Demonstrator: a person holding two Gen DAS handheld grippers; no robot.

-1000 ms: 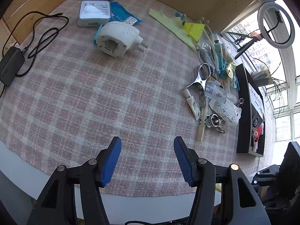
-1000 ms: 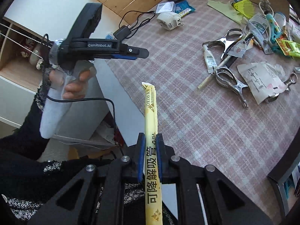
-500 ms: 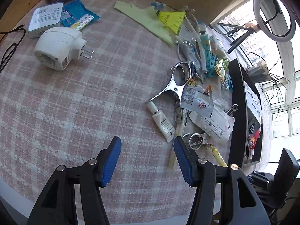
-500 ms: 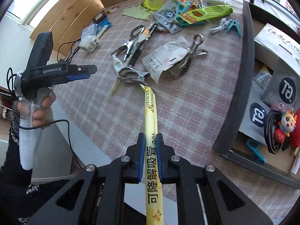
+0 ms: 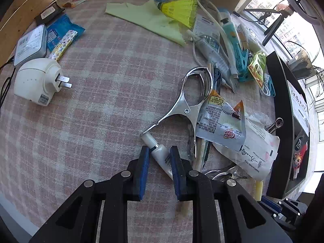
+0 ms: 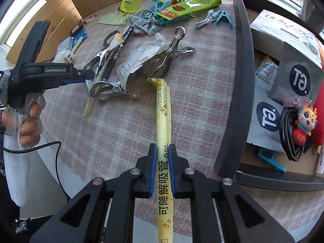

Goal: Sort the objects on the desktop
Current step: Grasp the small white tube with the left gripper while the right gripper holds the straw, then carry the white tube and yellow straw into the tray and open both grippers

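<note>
A small white tube (image 5: 160,155) lies on the pink checked cloth between the blue pads of my left gripper (image 5: 160,148). The jaws are closing and both pads touch its sides. The tube's cap end rests against a big metal clip (image 5: 188,105). My right gripper (image 6: 162,147) is shut on a long yellow paper-wrapped straw (image 6: 163,105), whose far tip lies on the cloth beside another metal clip (image 6: 170,54). In the right wrist view the left gripper (image 6: 89,75) shows at the left, held by a hand, pointing down at the pile.
A black tray (image 6: 239,81) with boxes, a cable and a toy charm stands at the right. Pens, packets, clips, a yellow shuttlecock (image 5: 180,10) and a green cloth (image 5: 145,20) crowd the far side. A white plug adapter (image 5: 34,81) sits left.
My left gripper moved across the cloth to the pile and its jaws narrowed from wide open onto the white tube. My right gripper rolled and sank, bringing the straw's tip down near the clips.
</note>
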